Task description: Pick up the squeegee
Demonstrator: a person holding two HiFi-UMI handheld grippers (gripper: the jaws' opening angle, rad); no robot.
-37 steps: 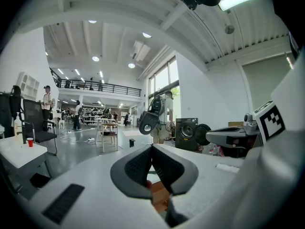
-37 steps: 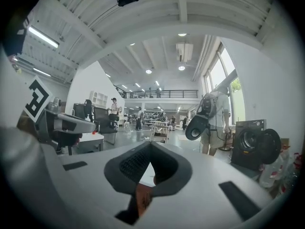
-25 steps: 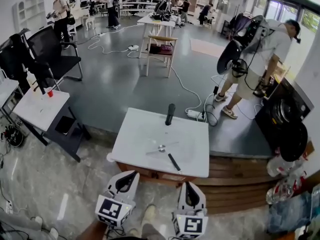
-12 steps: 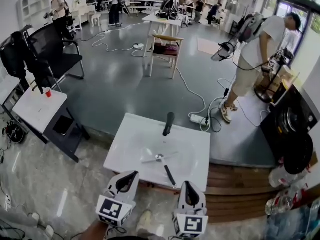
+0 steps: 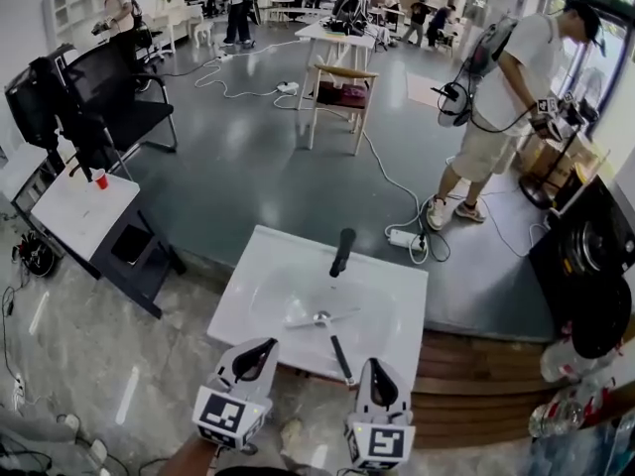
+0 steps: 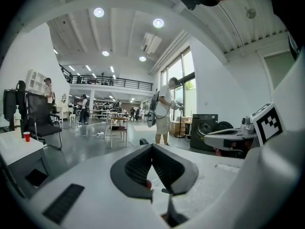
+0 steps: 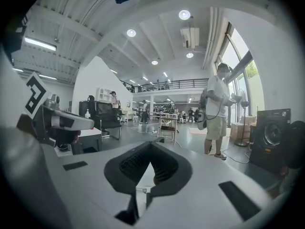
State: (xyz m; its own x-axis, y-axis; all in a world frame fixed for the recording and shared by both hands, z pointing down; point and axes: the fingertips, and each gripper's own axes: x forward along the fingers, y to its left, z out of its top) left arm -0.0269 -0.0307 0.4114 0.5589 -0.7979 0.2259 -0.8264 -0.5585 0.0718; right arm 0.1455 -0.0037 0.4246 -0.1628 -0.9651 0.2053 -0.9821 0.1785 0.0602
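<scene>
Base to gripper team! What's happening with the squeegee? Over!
Status: left hand-held gripper shut, empty; right hand-held gripper same. squeegee flat on white table, untouched. Nothing in between; black stick farther back. Over.

The squeegee (image 5: 321, 318) lies flat on the white worktop (image 5: 260, 278), a little toward the near edge from its middle. It is T-shaped: a pale, slim blade bar lies crosswise, running roughly from 8 to 2 o'clock, with a shiny metal joint at its centre. A thin black handle points from there toward 5 o'clock, ending at the near edge.
</scene>
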